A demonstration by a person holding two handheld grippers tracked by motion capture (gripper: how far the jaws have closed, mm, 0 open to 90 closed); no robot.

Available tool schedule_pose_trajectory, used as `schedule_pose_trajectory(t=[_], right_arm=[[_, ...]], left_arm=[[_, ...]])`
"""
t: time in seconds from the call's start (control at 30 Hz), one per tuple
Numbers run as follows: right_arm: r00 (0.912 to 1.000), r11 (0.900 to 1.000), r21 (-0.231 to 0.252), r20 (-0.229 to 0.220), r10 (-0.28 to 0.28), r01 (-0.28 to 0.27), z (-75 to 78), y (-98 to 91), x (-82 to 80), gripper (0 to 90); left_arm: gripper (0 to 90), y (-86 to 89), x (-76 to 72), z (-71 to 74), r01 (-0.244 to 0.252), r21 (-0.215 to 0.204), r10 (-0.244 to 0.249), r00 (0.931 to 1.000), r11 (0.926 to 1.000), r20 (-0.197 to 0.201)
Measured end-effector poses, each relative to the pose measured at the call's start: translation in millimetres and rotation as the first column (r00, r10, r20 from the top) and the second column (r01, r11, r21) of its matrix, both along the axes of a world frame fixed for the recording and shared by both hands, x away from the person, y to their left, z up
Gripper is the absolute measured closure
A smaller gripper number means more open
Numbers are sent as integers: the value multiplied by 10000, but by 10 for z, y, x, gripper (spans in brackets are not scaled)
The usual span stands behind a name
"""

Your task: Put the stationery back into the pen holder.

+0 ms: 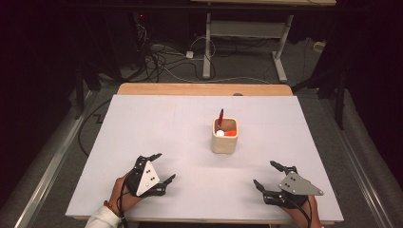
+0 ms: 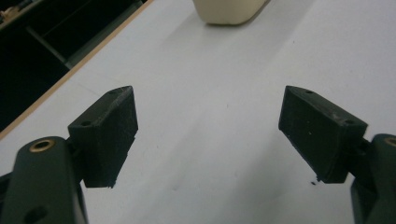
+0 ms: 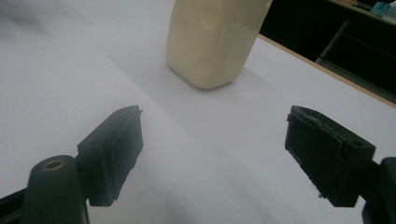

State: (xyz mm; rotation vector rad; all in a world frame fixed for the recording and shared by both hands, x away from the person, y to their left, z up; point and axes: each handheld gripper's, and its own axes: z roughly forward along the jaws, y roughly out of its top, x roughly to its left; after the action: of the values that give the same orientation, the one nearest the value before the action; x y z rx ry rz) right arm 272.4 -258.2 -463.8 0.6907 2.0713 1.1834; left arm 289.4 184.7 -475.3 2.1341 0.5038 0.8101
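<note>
Nearest the high camera, two hands come in over the front edge of the white counter (image 1: pixel 142 123), each holding a tool. On the person's left, the left tool (image 1: pixel 163 167) rests low over the counter near the front left corner, its pale three-cornered plate on top and its jaws spread wide apart with nothing between them. In the left gripper view its two black jaws stand well apart over bare white surface, and the bottom of the cream holder (image 2: pixel 229 11) shows at the top edge, well ahead.

At the front right, the right tool (image 1: pixel 267 175) lies in the same way, with a grey plate on top and its jaws likewise open and empty. The right gripper view looks between those parted jaws toward the holder (image 3: pixel 212 42), which stands upright on the counter, apart from both jaws.

From above, the holder (image 1: pixel 224 142) sits near the middle of the counter, farther back than both tools and roughly between them. Inside it stand a red pen (image 1: pixel 220 117) that leans out over the rim, a white round thing (image 1: pixel 220 133) and something orange (image 1: pixel 231 133).
</note>
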Motion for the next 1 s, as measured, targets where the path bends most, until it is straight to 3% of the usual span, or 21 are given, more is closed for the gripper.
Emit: schedule_pose_trajectory(t=[0.57,1.0], right_arm=[[10000,10000,34,22,-47,47,-3,-23,5,193],[9999,10000,-53,100,48,-47,10,13,-23,193]], left_arm=[[190,294,-160,-79,-386,-192,371,9966,9991,-741],[190,293,-177,-69,-232,-168,219,9972,9996,-711]])
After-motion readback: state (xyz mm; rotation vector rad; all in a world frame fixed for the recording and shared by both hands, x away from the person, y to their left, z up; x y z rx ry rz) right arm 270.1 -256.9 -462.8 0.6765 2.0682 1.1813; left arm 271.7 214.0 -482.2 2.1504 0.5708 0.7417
